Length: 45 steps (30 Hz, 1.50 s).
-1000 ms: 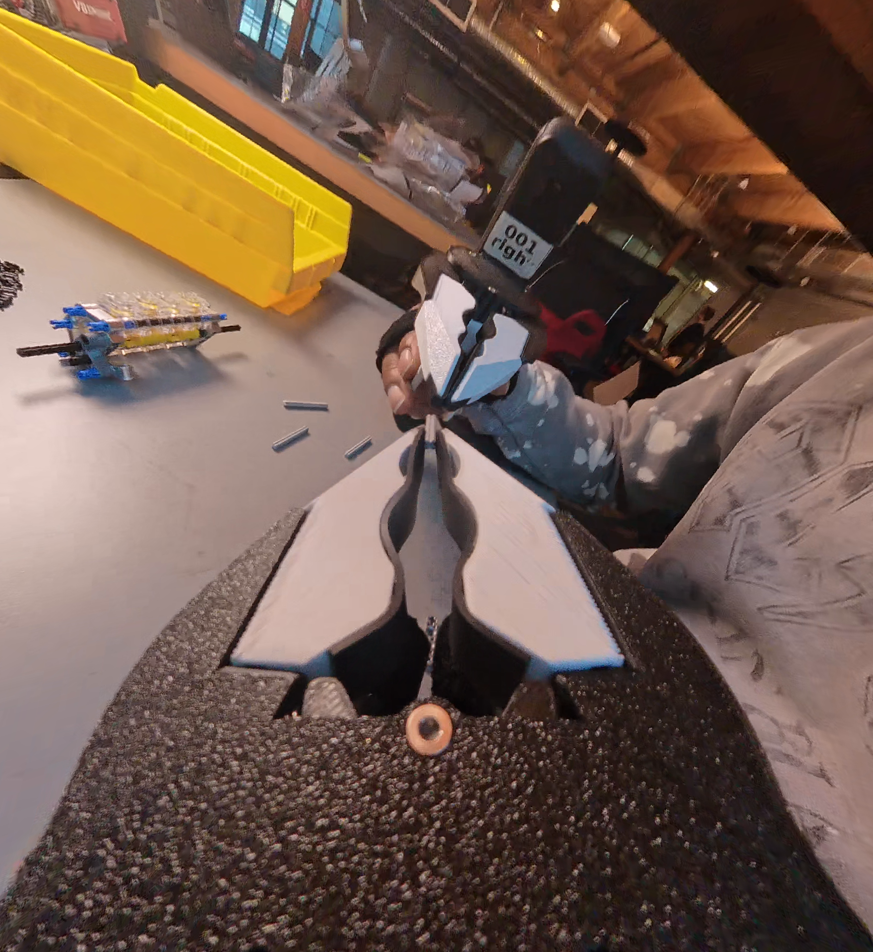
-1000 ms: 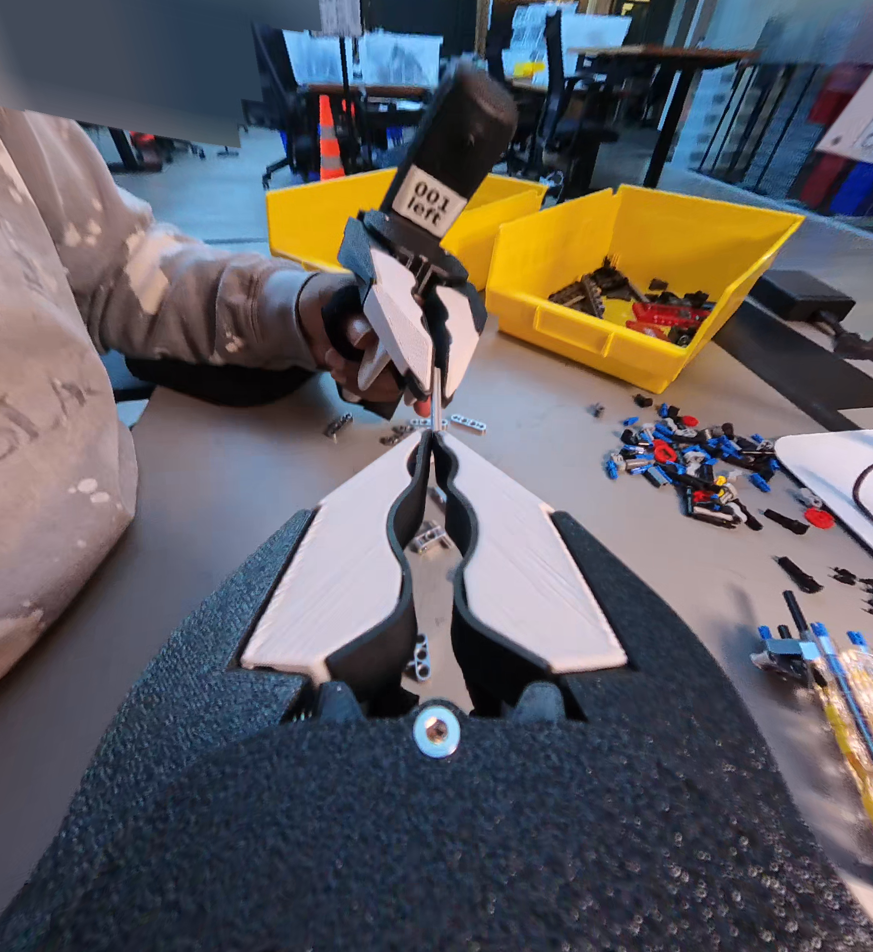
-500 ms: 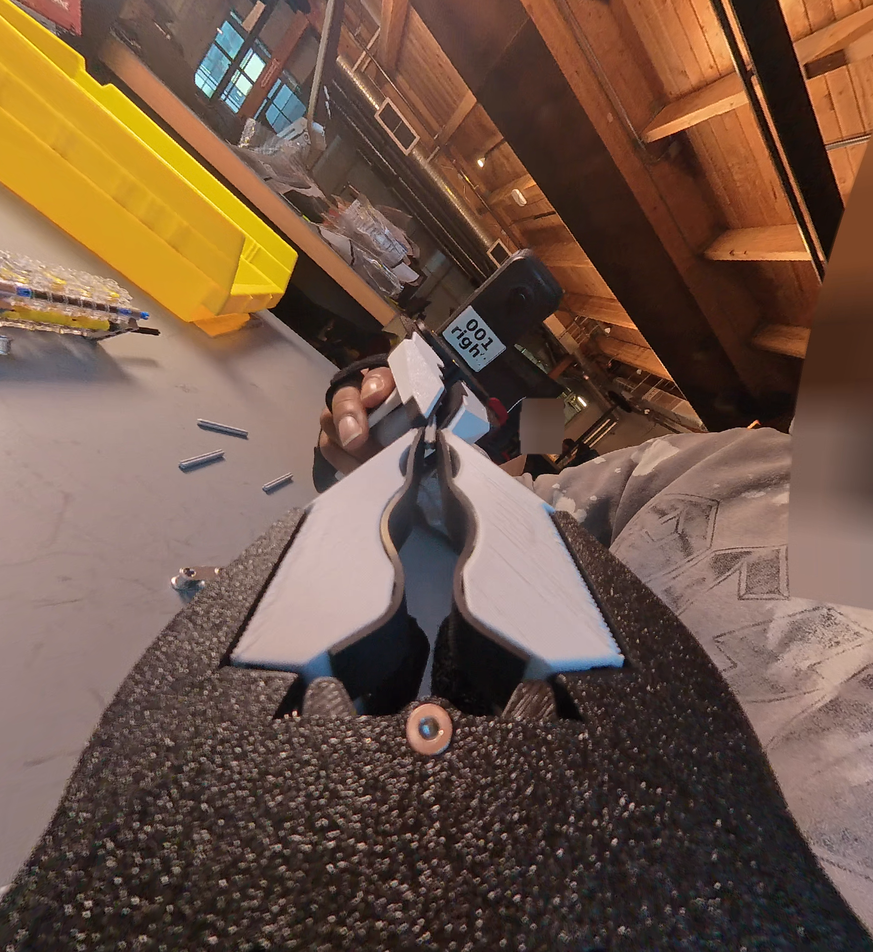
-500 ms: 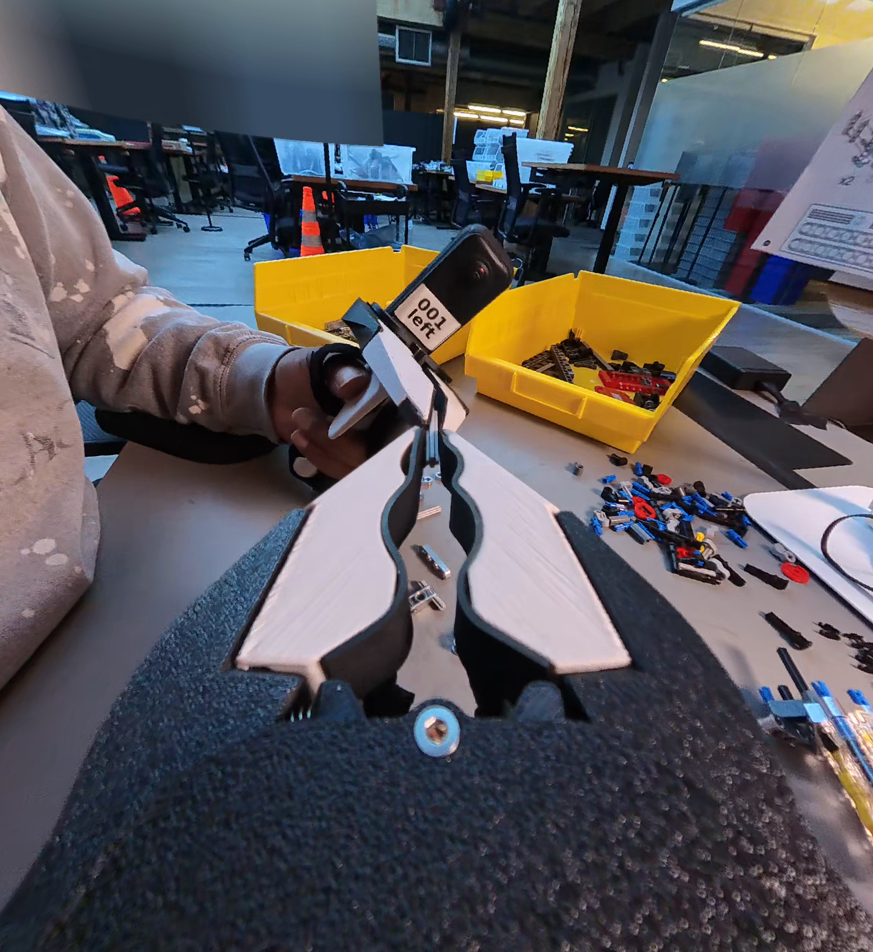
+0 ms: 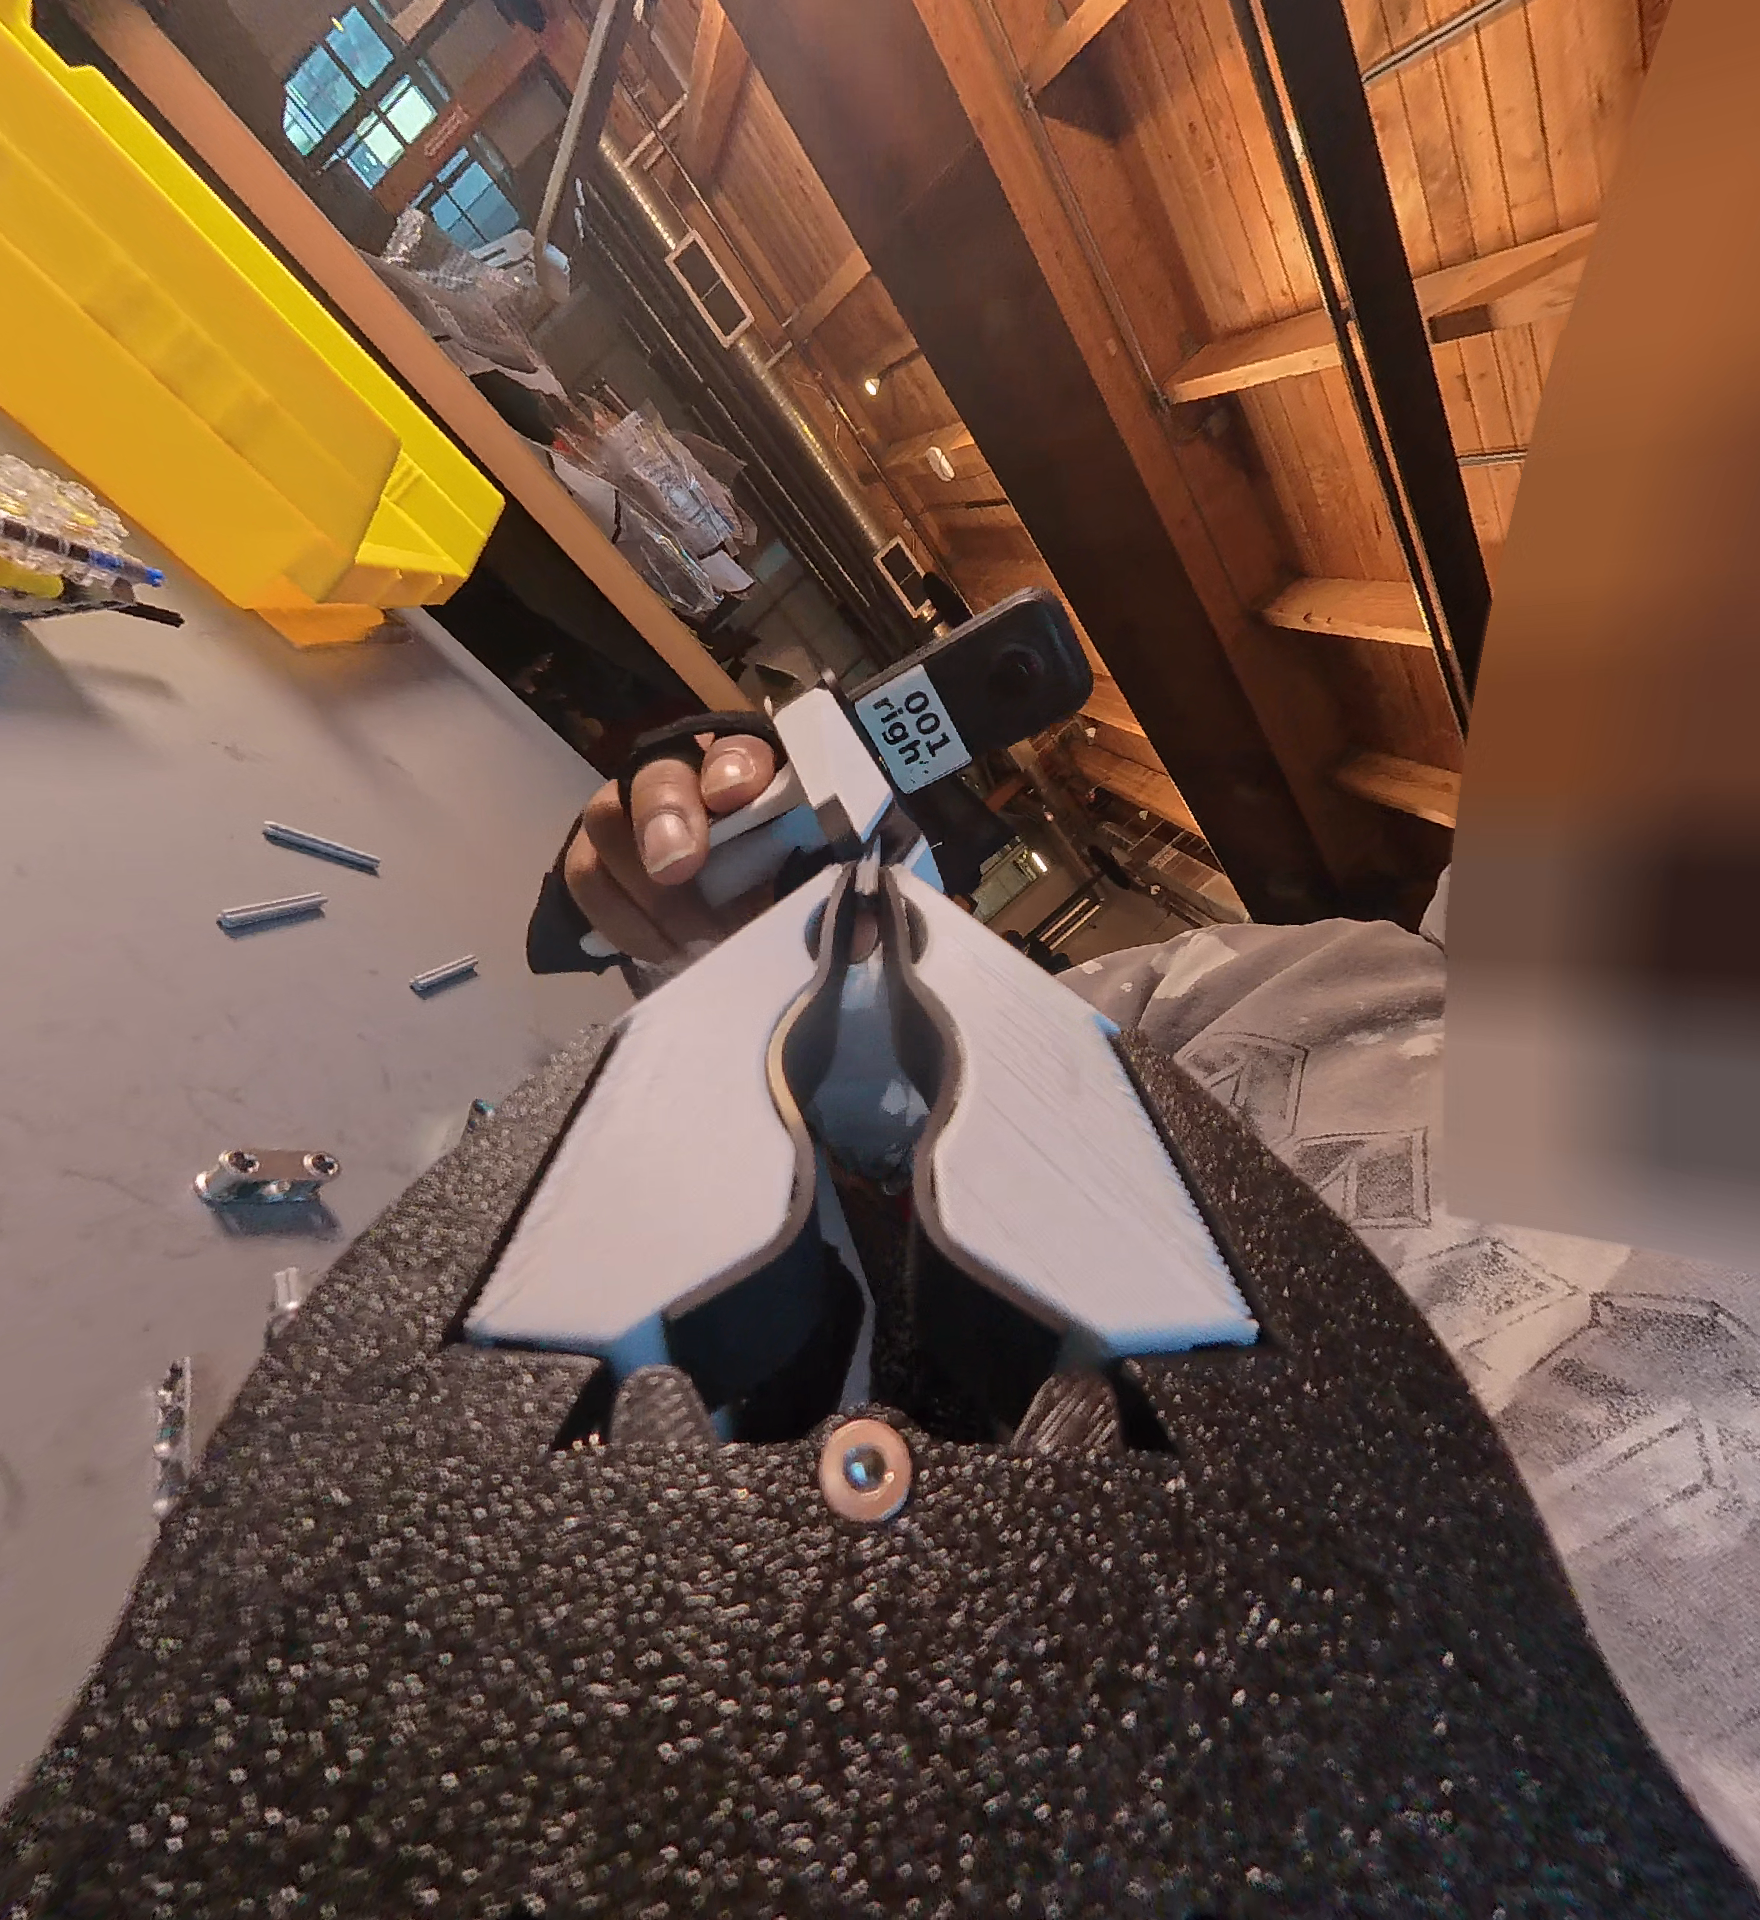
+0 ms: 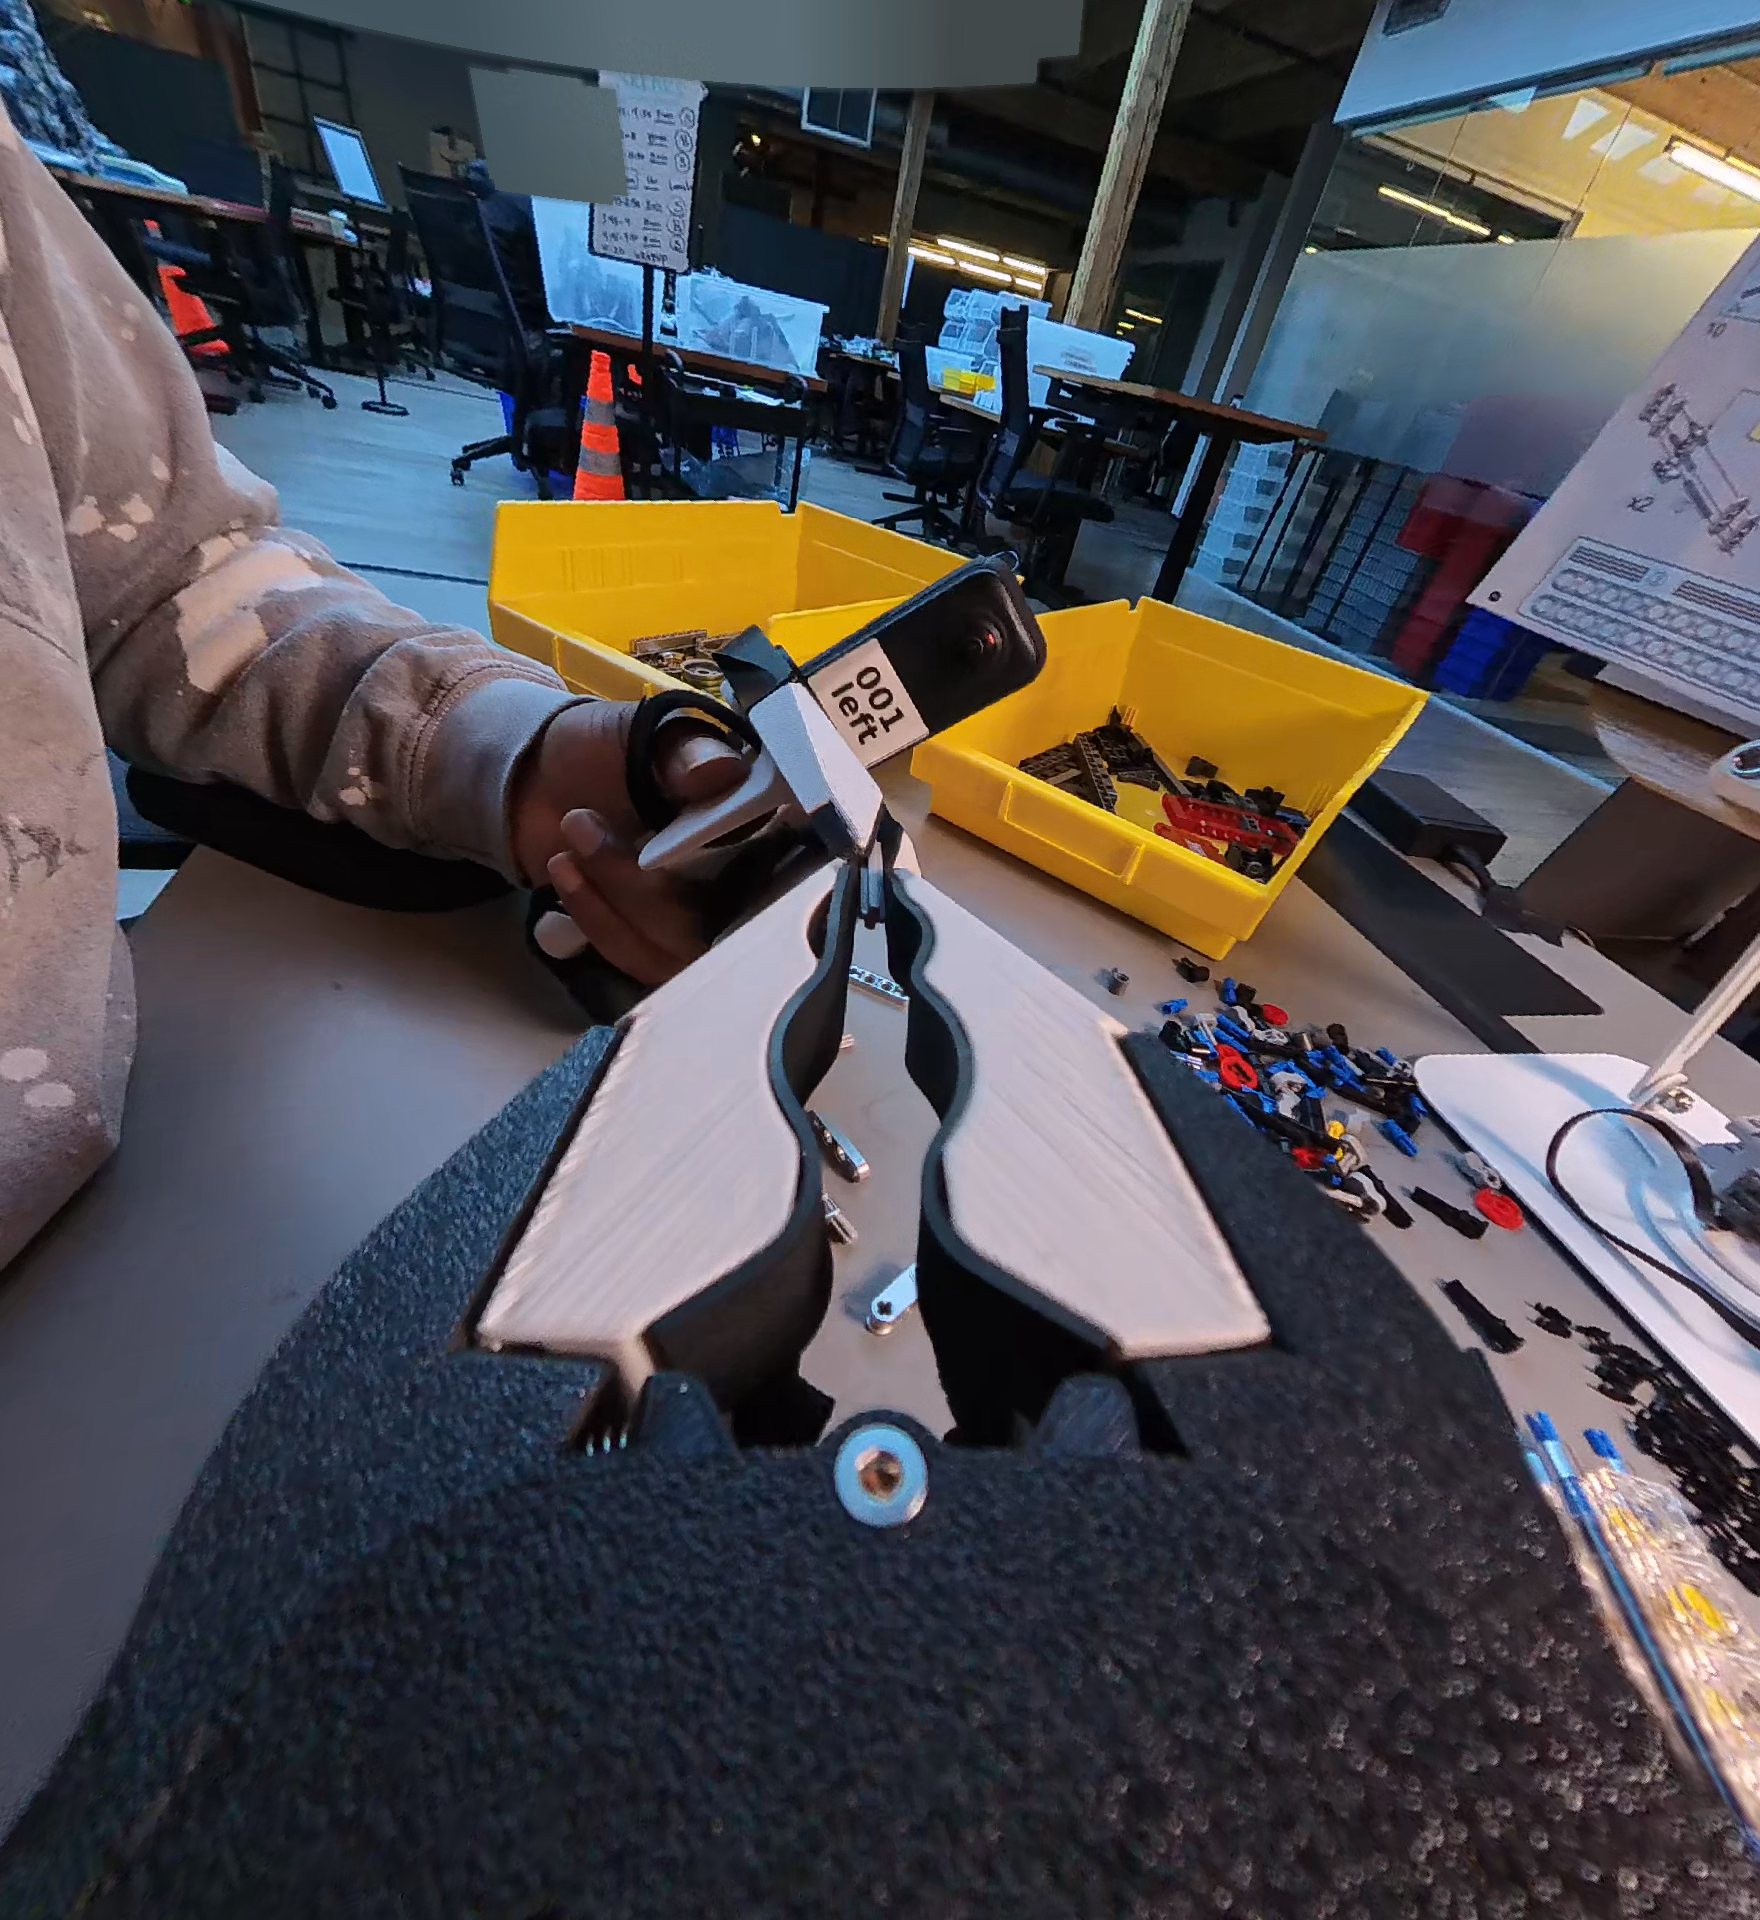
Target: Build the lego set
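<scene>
1. Far left, left wrist view: clear-and-yellow assembly [image 5: 14, 530] lying on the grey table [image 5: 76, 1039], yellow bin [image 5: 180, 343] just behind it.
2. Further right: three loose grey pins [image 5: 320, 847] scattered flat, short grey beam [image 5: 268, 1164] nearer the camera, all well apart from the tips.
3. Centre: left gripper [image 5: 868, 896] closed down at the tips, pinching one end of a thin grey pin [image 5: 870, 868]. Held off the table, in the air.
4. Right gripper [image 5: 868, 844] nose to nose with it, tips pinched on the far end of the same pin. Hand [image 5: 647, 852] wrapped round its handle.
5. Right wrist view agrees: fingers nearly together, small grey sliver between them. Exact overlap on each side too small to tell.
6. Pin likely light, stiff, smooth plastic. Little surface to bite, so prone to slipping or pivoting. Best taken square across the shaft close to its end, tips fully over it.
7. Right of centre, right wrist view: two yellow bins [image 6: 1073, 831] holding dark and red parts, then a pile of small blue, black and red parts [image 6: 1281, 1081] on the table.
8. Far right: white base plate [image 6: 1541, 1101] with a black cable, printed sheet [image 6: 1686, 520] propped above.
</scene>
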Motion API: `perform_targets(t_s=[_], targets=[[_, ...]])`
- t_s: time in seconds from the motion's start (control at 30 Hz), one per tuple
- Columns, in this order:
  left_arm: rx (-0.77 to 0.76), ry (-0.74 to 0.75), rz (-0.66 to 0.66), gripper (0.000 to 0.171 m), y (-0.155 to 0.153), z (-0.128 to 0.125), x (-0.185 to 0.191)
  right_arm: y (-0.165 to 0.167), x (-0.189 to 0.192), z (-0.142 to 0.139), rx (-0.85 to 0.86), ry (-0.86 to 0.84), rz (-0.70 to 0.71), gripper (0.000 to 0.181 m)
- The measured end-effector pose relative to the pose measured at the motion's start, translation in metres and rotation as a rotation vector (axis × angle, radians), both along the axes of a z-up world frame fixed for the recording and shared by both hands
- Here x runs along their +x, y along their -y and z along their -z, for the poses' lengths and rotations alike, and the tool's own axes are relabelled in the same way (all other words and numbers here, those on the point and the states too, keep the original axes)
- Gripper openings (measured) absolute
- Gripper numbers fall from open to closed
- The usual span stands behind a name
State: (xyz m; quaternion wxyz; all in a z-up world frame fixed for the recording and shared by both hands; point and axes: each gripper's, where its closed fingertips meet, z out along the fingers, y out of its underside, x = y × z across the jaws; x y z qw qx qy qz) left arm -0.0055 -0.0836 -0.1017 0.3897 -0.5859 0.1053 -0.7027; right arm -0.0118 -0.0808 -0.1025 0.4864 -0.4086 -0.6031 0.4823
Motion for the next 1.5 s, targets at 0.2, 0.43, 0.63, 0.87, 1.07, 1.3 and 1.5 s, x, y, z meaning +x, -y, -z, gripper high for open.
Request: perform_targets(t_s=[0.2, 0.43, 0.63, 0.87, 1.07, 1.3, 1.5], targets=[[-0.112, 0.032, 0.059, 0.002, 0.000, 0.007, 0.001, 0.001, 0.001, 0.007, 0.207, 0.022, 0.041, 0.003], [-0.181, 0.079, 0.112, 0.002, 0.002, 0.010, 0.003, 0.003, 0.003, 0.010, 0.261, 0.055, 0.038, 0.002], [-0.039, -0.163, 0.014, 0.004, -0.005, 0.022, -0.010, -0.002, 0.005, 0.016, 0.216, 0.089, 0.035, 0.002], [0.183, -0.828, -0.104, 0.014, -0.016, 0.082, -0.030, -0.017, 0.014, 0.054, 0.201, 0.296, 0.020, 0.002], [0.219, -1.068, -0.023, 0.019, -0.004, 0.116, -0.018, -0.021, 0.014, 0.078, 0.230, 0.402, 0.030, 0.002], [0.192, -1.195, -0.045, 0.033, -0.003, 0.129, -0.015, -0.034, 0.015, 0.082, 0.223, 0.416, 0.075, 0.003], [0.211, -1.277, -0.077, 0.025, -0.005, 0.135, -0.015, -0.034, 0.016, 0.083, 0.232, 0.424, 0.079, 0.003]])
